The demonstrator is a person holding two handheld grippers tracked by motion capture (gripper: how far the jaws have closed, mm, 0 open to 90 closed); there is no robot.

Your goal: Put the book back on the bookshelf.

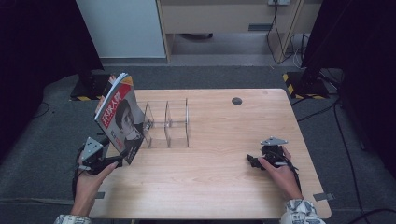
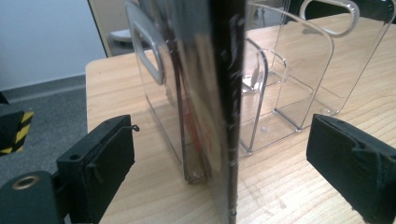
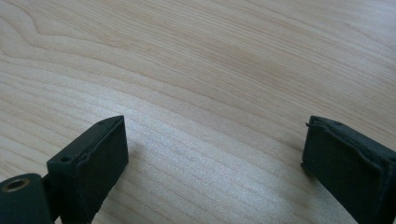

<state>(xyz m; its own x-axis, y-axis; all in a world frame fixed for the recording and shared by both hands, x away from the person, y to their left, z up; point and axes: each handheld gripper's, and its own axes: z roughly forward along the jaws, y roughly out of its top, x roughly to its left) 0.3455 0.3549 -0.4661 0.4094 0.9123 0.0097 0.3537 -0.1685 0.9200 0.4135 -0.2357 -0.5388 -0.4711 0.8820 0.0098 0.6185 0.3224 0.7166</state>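
Observation:
A magazine (image 1: 119, 116) with a portrait cover stands tilted at the table's left and leans against the left end of a clear acrylic rack (image 1: 168, 123). My left gripper (image 1: 116, 162) is at the magazine's lower near corner. In the left gripper view the magazine's dark edge (image 2: 226, 93) rises between the jaws of the left gripper (image 2: 224, 140), which stand wide apart and clear of it. The rack's dividers (image 2: 299, 70) show behind it. My right gripper (image 1: 252, 161) rests open on the table at the right. The right gripper view has the right gripper (image 3: 212, 144) holding nothing over bare wood.
The wooden table (image 1: 224, 186) has a round cable hole (image 1: 236, 101) near its far edge. Grey carpet, cables and yellow-black striped stand feet (image 1: 292, 84) surround it. A person's hands hold both grippers from the near side.

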